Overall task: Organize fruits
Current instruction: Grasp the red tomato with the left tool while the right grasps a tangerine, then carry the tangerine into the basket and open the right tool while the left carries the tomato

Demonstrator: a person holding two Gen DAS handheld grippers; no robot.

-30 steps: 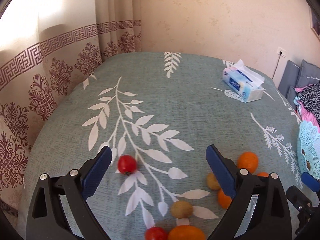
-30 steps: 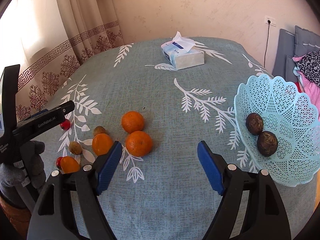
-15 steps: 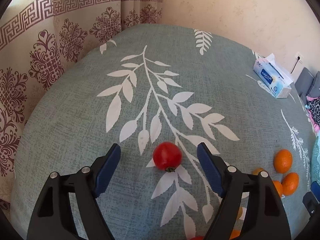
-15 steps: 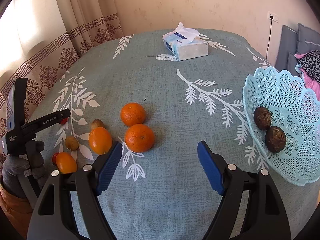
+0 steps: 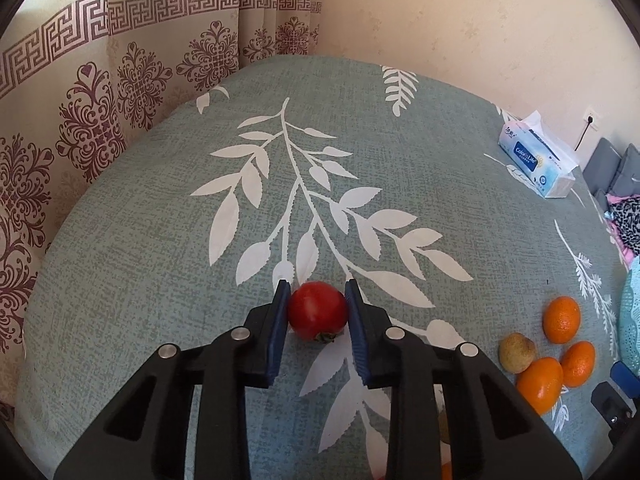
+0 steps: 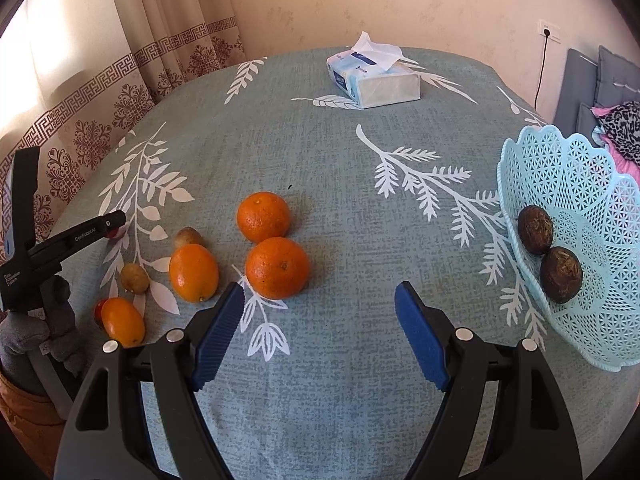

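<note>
My left gripper [image 5: 317,291] is shut on a red tomato [image 5: 317,310] that rests on the tablecloth at the table's left side. It also shows at the left of the right wrist view [image 6: 114,224]. My right gripper [image 6: 320,300] is open and empty above the cloth, just in front of an orange [image 6: 277,268]. More oranges [image 6: 263,217] [image 6: 193,267] [image 6: 122,320], two small brown fruits [image 6: 187,237] [image 6: 135,278] and another red tomato [image 6: 99,310] lie left of it. A light blue basket [image 6: 568,160] at the right holds two dark round fruits [image 6: 535,230] [image 6: 561,275].
A tissue box [image 6: 374,80] stands at the table's far side; it also shows in the left wrist view [image 5: 538,162]. Curtains [image 5: 100,100] hang past the left edge. Cushions and clothing [image 6: 616,120] lie beyond the right edge.
My left gripper moved forward over the red tomato and closed on it. My right gripper stayed open and shifted slightly nearer the oranges.
</note>
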